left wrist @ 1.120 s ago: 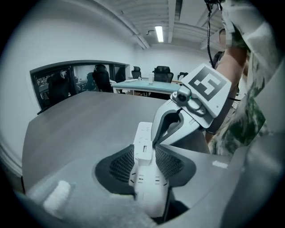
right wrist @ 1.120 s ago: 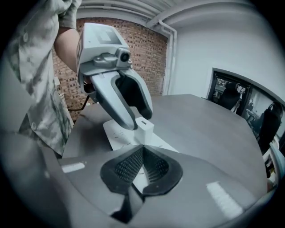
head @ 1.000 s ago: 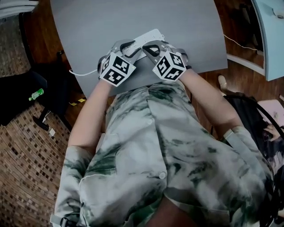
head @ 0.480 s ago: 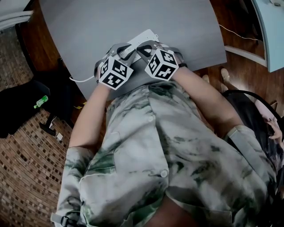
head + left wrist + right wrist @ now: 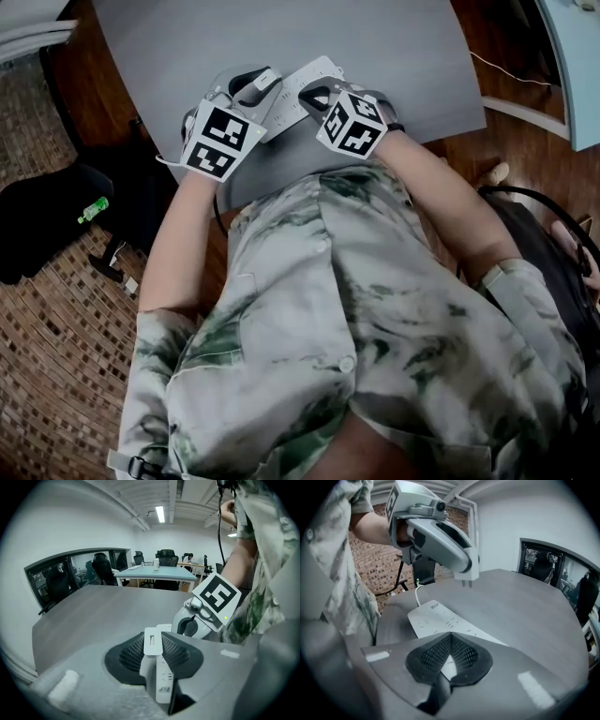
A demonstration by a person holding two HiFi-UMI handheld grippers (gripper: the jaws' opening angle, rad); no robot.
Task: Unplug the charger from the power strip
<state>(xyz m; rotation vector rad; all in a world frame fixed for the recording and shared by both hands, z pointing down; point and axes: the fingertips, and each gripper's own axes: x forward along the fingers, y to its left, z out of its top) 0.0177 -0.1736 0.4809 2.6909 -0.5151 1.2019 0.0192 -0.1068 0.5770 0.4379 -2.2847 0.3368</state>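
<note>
My left gripper (image 5: 255,82) is shut on the white charger (image 5: 152,641), which its dark pads (image 5: 131,653) clamp from both sides. The right gripper view shows that charger (image 5: 469,559) hanging in the air with its prongs bare, above the white power strip (image 5: 436,618). The strip (image 5: 307,82) lies flat on the grey table (image 5: 394,47). Directly over it, my right gripper (image 5: 449,645) has its jaws shut together, tips down on or just above the strip; contact is hidden. In the head view the right gripper (image 5: 311,96) sits beside the left one.
The strip's white cable (image 5: 417,592) runs off the table's near left edge. A brick floor, a dark chair base and a green bottle (image 5: 94,208) lie left of the table. More desks and chairs (image 5: 159,566) stand at the back of the room.
My left gripper has lifted up and to the left with the charger, which has come out of the power strip. The right gripper has stayed on the strip.
</note>
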